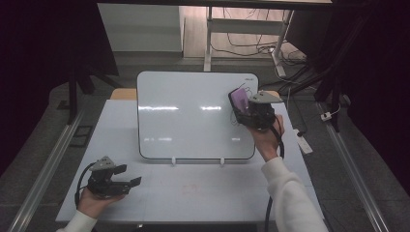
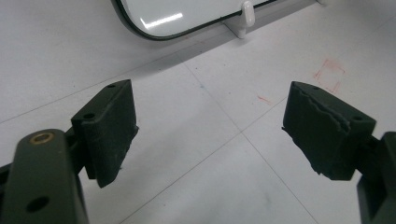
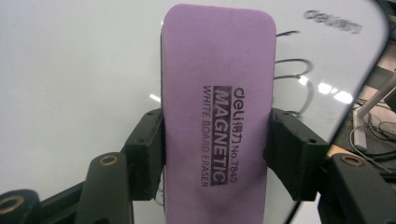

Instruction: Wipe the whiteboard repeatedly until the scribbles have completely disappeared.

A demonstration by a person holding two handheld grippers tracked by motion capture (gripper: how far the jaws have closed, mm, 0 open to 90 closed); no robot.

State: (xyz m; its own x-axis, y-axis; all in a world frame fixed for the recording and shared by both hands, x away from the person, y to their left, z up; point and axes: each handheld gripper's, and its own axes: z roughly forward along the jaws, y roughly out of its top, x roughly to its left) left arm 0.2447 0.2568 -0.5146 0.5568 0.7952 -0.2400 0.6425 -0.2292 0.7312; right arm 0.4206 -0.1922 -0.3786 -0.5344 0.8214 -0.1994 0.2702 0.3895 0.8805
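The whiteboard point(image 1: 193, 116) stands tilted on two small white feet toward the far side of the white table point(image 1: 159, 193), and everything else is placed against it. At the whiteboard's upper right corner, the right gripper point(image 1: 244, 108) clamps a purple eraser point(image 1: 239, 99) between its two black jaws; in the right gripper view the pads press on both long sides of the eraser point(image 3: 217, 116), whose printed back faces the camera while its other face is turned toward the board. Just beside the eraser, nearer the board's right edge, a few dark pen loops point(image 3: 294, 79) remain on the white surface, below the grey brand mark in the corner. The person's right hand point(image 1: 266, 137) holds that gripper from below, in front of the board's right edge. The left gripper point(image 1: 133, 182) lies well in front of the whiteboard's lower left corner, low over the table, its jaws spread wide with nothing between them, and the left hand point(image 1: 94, 200) grasps its body.
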